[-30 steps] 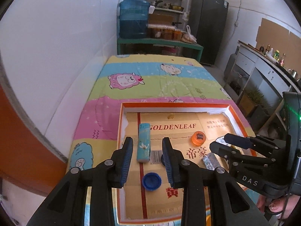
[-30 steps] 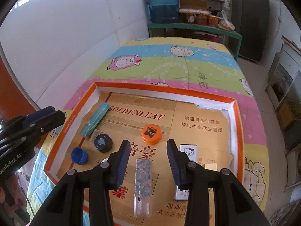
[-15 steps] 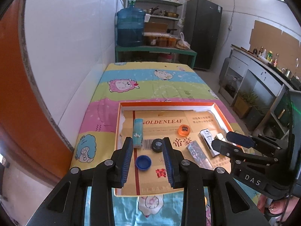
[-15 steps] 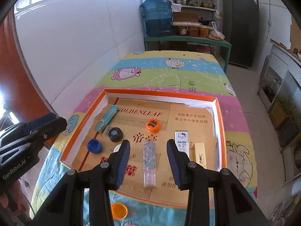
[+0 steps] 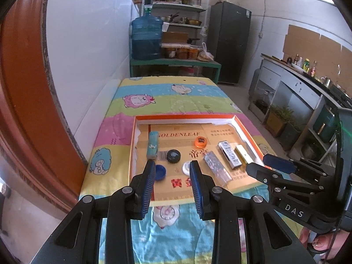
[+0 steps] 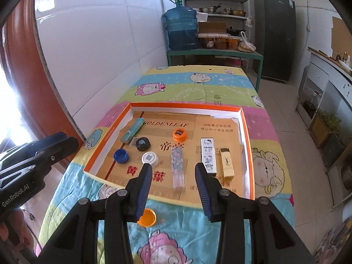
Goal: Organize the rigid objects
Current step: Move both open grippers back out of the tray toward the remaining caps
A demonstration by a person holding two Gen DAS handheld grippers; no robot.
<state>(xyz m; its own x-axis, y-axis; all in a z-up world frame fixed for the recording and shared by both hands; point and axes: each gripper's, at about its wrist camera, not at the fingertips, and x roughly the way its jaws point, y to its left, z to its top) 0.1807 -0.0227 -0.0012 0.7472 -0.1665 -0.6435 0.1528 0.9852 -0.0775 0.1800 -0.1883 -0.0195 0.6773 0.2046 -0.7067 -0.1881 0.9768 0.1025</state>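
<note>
An orange-rimmed shallow box (image 6: 247,136) lies on the bed. In it are a teal lighter (image 6: 132,130), black cap (image 6: 143,143), blue cap (image 6: 120,155), white cap (image 6: 149,158), orange cap (image 6: 180,134), a patterned clear case (image 6: 178,167), a white box (image 6: 208,152) and a gold box (image 6: 226,162). An orange lid (image 6: 147,217) lies on the blanket outside the box. My left gripper (image 5: 171,171) and right gripper (image 6: 173,173) are open, empty, held above the box's near edge.
The bed's cartoon blanket (image 6: 198,88) runs to a green shelf with a blue water jug (image 6: 181,29). A white wall (image 6: 99,55) runs along the left. A dark fridge (image 6: 275,35) and counter (image 5: 297,77) stand on the right.
Both grippers have pulled back and up from the box, still open. The whole box and the orange lid on the blanket have come into view.
</note>
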